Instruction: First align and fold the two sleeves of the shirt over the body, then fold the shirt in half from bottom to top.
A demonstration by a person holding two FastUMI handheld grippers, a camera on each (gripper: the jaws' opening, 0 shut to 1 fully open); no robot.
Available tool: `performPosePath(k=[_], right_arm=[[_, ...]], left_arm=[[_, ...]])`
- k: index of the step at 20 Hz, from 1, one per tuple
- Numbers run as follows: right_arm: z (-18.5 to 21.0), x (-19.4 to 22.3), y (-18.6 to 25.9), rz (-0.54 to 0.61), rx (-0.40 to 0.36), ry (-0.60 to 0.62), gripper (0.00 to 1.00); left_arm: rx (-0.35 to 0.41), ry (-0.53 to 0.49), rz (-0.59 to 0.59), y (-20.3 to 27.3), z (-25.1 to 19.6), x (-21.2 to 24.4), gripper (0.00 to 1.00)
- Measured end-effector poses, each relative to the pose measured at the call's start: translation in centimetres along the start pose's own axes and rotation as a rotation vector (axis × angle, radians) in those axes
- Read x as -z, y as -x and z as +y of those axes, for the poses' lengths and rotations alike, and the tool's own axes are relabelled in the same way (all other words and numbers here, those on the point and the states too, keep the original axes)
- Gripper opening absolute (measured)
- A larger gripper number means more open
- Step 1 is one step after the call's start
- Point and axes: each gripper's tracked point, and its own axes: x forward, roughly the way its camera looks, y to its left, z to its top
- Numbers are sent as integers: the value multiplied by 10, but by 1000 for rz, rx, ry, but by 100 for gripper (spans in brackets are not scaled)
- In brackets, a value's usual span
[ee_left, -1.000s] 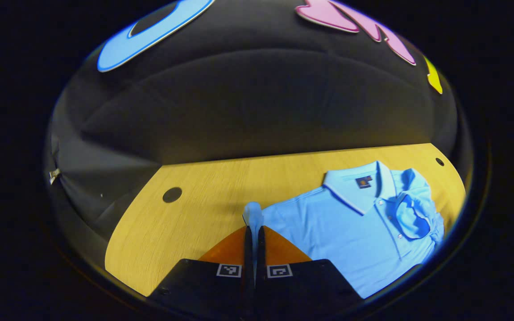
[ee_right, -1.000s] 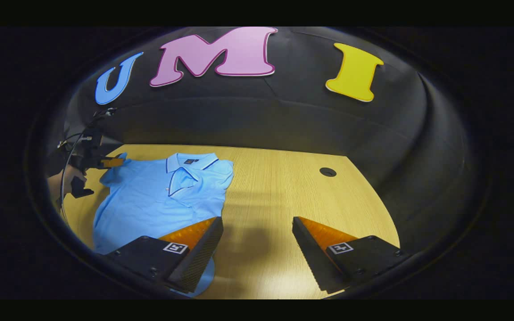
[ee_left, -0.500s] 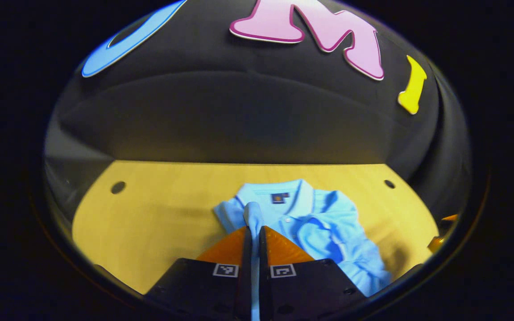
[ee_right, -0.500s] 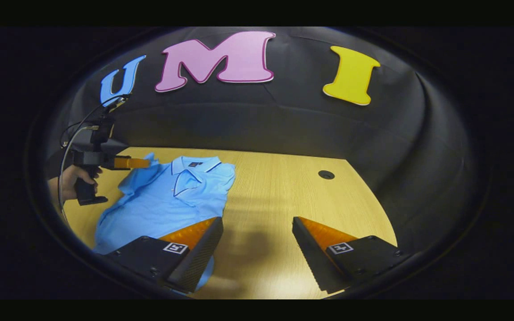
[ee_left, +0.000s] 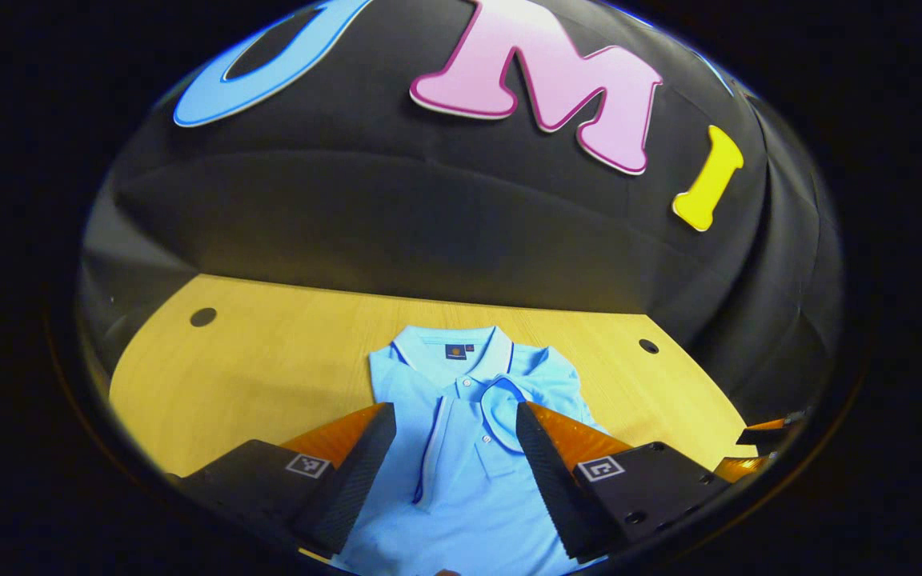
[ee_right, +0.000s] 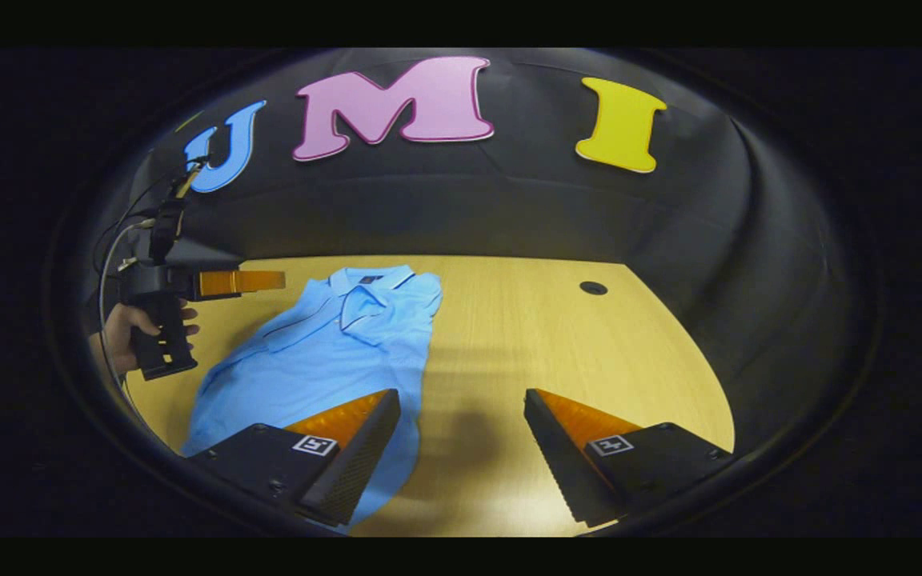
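Observation:
A light blue polo shirt (ee_left: pixel 461 456) lies flat on the wooden table (ee_left: pixel 269 368), collar toward the wall, both sleeves folded in over the body. My left gripper (ee_left: pixel 454 420) hovers open above the shirt's chest, nothing between its fingers. In the right gripper view the shirt (ee_right: pixel 325 352) lies at the left, and the left gripper (ee_right: pixel 269 281), held by a hand (ee_right: pixel 129 324), hangs above its left side. My right gripper (ee_right: pixel 461 408) stands open over bare table beside the shirt's right edge, one finger (ee_right: pixel 361 448) overlapping the hem area.
Round cable holes sit in the table at the far left (ee_left: pixel 203 317) and far right (ee_left: pixel 648 346), the latter also in the right gripper view (ee_right: pixel 592 287). The table's far edge meets the black cloth wall. Bare wood stretches right of the shirt (ee_right: pixel 557 344).
My left gripper carried the left sleeve rightward over the shirt's body, then opened and let it go. The sleeve now lies folded on the chest. The right gripper barely moved.

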Motion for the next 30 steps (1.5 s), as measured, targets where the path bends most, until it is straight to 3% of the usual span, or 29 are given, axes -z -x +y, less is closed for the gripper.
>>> performPosePath(k=[5,10,13,19,20,23,26,27,28,30], right_arm=[[44,42,35,66,-41,-53,98],[77,106,78,163,-36,-72,98],[84,140,95,217,-12,-64,98],[95,173,102,256,14,-110,94],[97,176,101,261,18,-106,99],[110,190,94,286,25,-54,99],[111,194,92,309,27,-35,100],[112,191,91,298,30,-34,96],[112,193,91,315,21,-32,95],[113,192,89,323,12,-28,80]], left_arm=[[-47,-52,-36,96,13,25,98],[-63,-22,45,193,22,89,98],[-73,-42,114,227,28,138,97],[-99,-26,242,253,45,222,98],[-103,-31,261,253,45,232,98],[-105,-87,326,248,36,263,98],[-115,-144,339,244,33,266,98],[-102,-154,340,243,30,267,97],[-91,-164,343,242,27,267,92],[-81,-164,357,240,22,269,73]])
